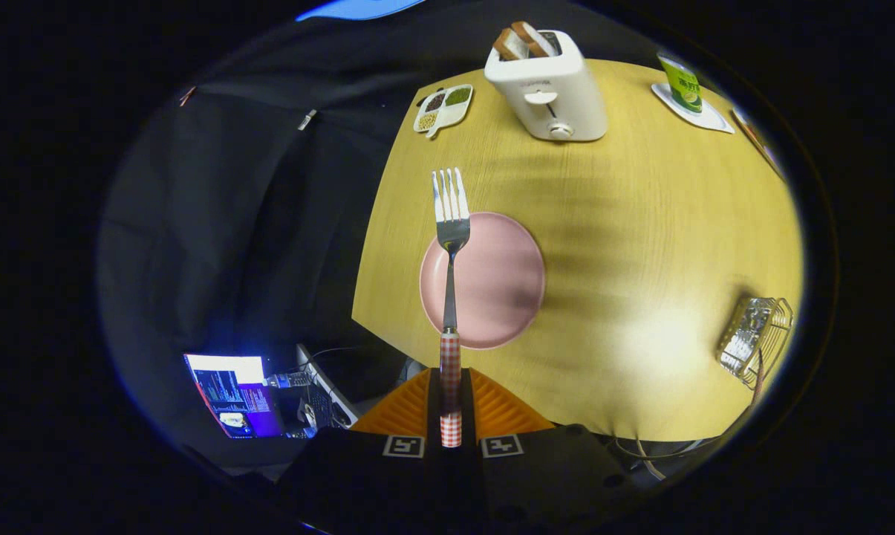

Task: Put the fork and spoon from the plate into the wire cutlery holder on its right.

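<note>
Gripper view, tongs (451, 405) clamped on fork (451, 245) (checked handle) — above pink plate (503, 286), wire cutlery holder (755, 338) well right

Perhaps some print on the green carton (681, 82), too blurred to read.

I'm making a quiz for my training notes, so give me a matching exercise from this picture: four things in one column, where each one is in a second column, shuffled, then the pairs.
Things
1. fork
2. toaster
3. wire cutlery holder
4. green cup

Places
A. on a white coaster at the table's far right
B. handle clamped between the fingers of the tongs, tines pointing ahead
C. beyond the pink plate, bread in its slots
D. right of the plate, near the table's edge

Pairs: 1-B, 2-C, 3-D, 4-A
</note>
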A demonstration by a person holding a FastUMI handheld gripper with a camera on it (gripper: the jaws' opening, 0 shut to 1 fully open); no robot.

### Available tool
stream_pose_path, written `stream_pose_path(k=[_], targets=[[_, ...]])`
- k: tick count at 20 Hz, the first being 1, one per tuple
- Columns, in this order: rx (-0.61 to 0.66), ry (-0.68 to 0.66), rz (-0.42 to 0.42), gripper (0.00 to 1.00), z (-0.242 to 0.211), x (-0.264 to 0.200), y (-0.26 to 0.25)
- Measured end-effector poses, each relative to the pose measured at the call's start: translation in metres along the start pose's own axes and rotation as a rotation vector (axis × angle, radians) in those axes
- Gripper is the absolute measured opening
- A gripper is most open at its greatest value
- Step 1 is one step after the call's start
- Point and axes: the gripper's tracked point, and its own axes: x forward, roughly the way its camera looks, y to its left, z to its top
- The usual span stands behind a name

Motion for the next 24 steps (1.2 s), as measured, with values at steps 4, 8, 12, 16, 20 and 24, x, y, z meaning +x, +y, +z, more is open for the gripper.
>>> stream_pose_path(k=[4,8,12,16,20,24], targets=[[0.017,0.010,-0.052,0.13,-0.027,-0.063,-0.046],[0.054,0.086,-0.155,0.13,-0.063,-0.126,-0.116],[0.100,0.180,-0.260,0.13,-0.078,-0.172,-0.184],[0.106,0.380,-0.382,0.13,-0.103,-0.202,-0.239],[0.109,0.559,-0.411,0.13,-0.104,-0.198,-0.254],[0.105,0.689,-0.452,0.13,-0.091,-0.191,-0.275]])
